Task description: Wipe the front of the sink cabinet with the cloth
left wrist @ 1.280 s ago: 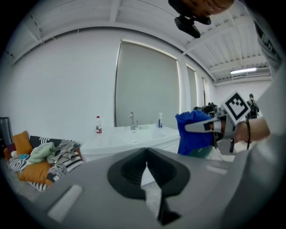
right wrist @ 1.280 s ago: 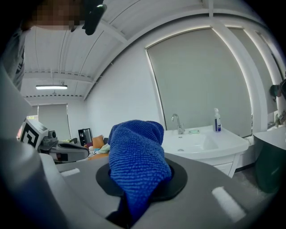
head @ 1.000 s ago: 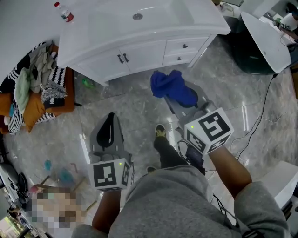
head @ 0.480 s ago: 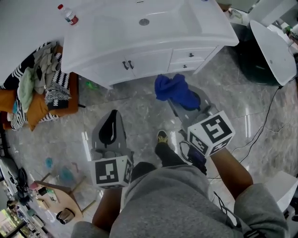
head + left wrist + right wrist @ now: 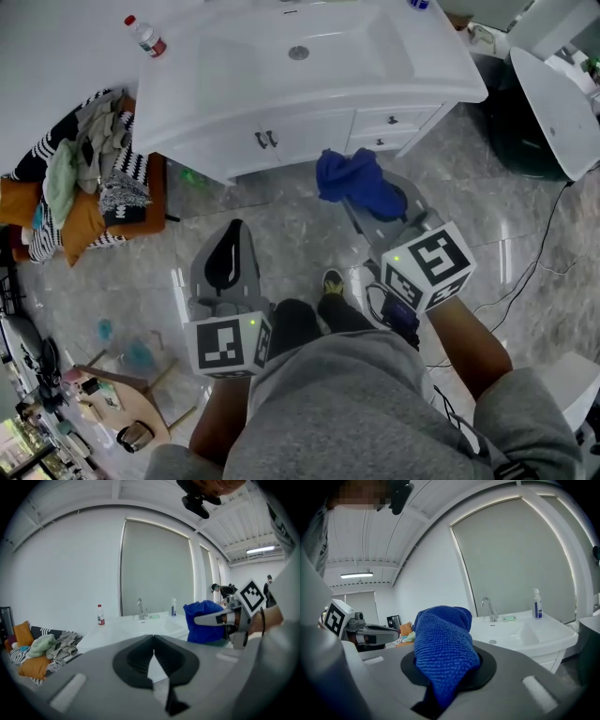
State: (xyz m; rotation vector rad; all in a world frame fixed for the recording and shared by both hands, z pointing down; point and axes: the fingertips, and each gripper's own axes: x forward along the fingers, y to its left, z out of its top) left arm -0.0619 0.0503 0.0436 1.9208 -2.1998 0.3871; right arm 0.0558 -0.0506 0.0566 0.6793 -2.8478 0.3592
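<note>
The white sink cabinet (image 5: 309, 131) stands ahead of me, its two doors and small drawers facing me across the grey marble floor. The blue cloth (image 5: 356, 183) is bunched in my right gripper (image 5: 375, 208), which is shut on it and hangs a short way in front of the drawers without touching them. In the right gripper view the cloth (image 5: 445, 653) fills the jaws and the basin (image 5: 525, 634) lies beyond. My left gripper (image 5: 229, 236) is shut with nothing in it, lower left of the cloth. The left gripper view shows the jaws meeting at the left gripper (image 5: 152, 656).
A heap of clothes and orange cushions (image 5: 84, 178) lies left of the cabinet. A water bottle (image 5: 145, 36) stands on the counter's left corner, a soap bottle (image 5: 537, 604) by the tap. A white curved panel (image 5: 548, 103) and floor cables (image 5: 525, 272) are at the right. My shoe (image 5: 331, 281) is between the grippers.
The cabinet has come lower and nearer in the head view as I step toward it. Both grippers keep their pose, and the cloth stays in the right one.
</note>
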